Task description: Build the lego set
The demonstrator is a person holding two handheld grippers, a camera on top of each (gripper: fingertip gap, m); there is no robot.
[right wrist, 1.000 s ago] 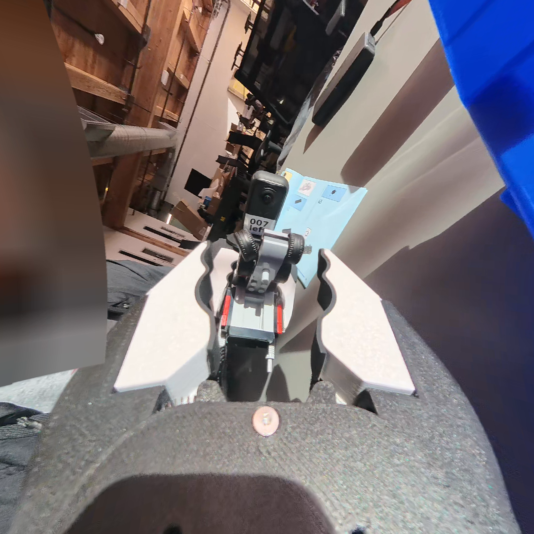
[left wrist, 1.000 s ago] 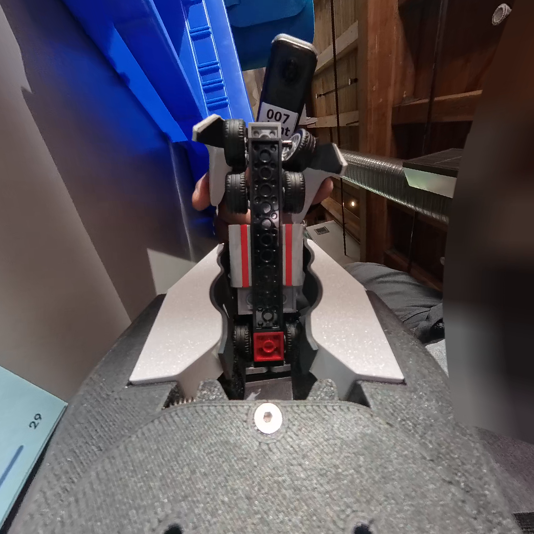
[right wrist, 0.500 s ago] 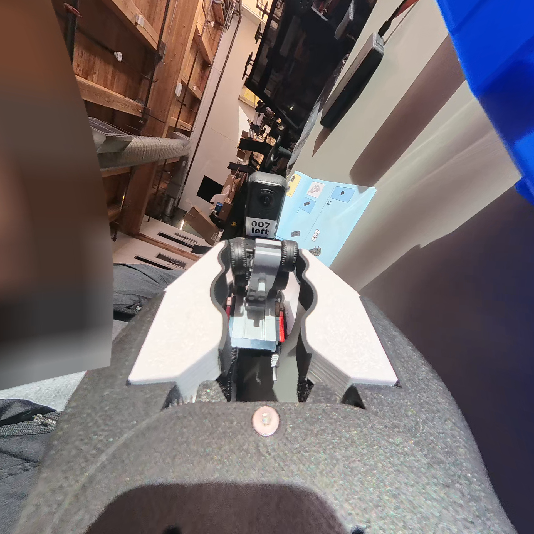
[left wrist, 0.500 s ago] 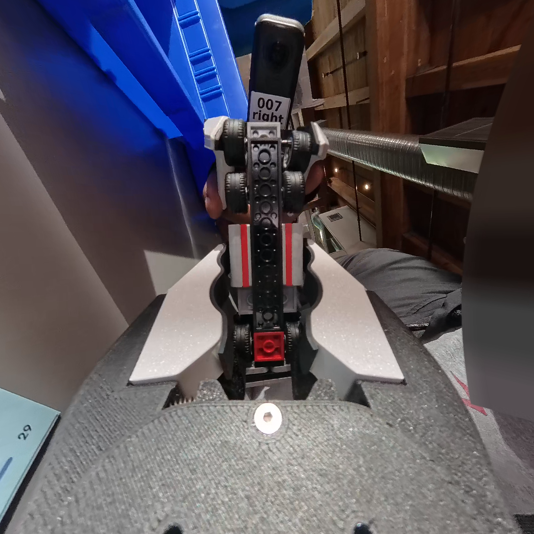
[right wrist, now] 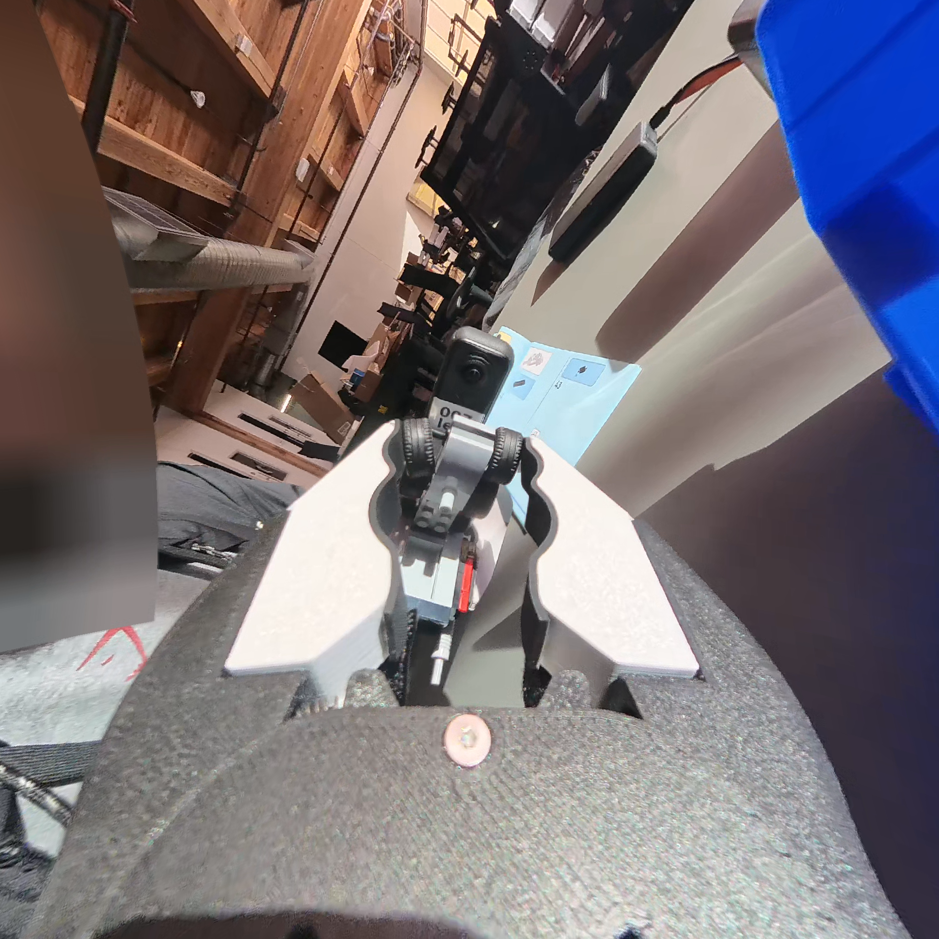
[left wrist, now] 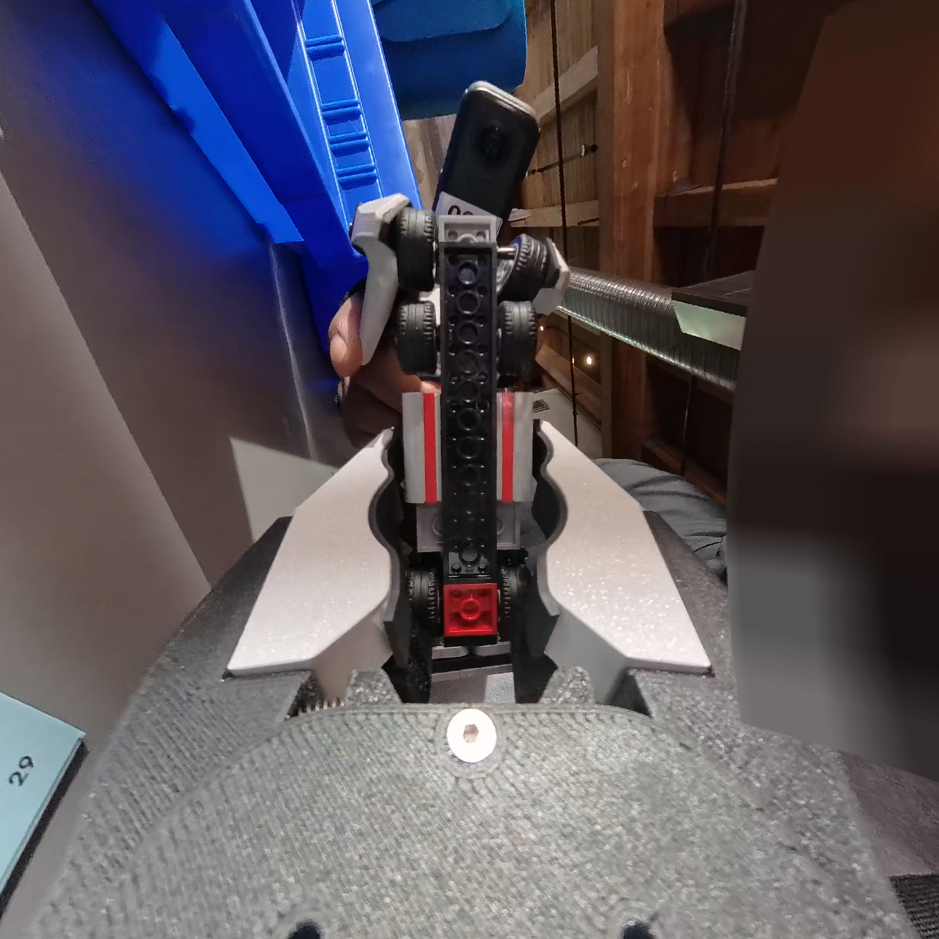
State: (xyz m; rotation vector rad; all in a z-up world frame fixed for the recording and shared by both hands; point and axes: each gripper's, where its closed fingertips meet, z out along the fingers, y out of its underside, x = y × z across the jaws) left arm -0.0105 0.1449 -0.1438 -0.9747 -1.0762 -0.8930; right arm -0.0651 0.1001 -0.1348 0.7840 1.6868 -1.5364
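The lego truck [left wrist: 470, 447] is up in the air with its bottom showing, and the left tool [left wrist: 470, 513] is squeezed shut on its middle, while the right tool [right wrist: 460, 513] sits around the far wheel end [right wrist: 462, 452] with a gap on one side, so it looks a bit open. To do this step well, I think the left tool should hold very still and the right one should close slowly on both wheels (they can roll and slip). The blue instruction booklet [right wrist: 574, 401] lies on the table [right wrist: 762, 305], beside the blue bin [left wrist: 244, 132].
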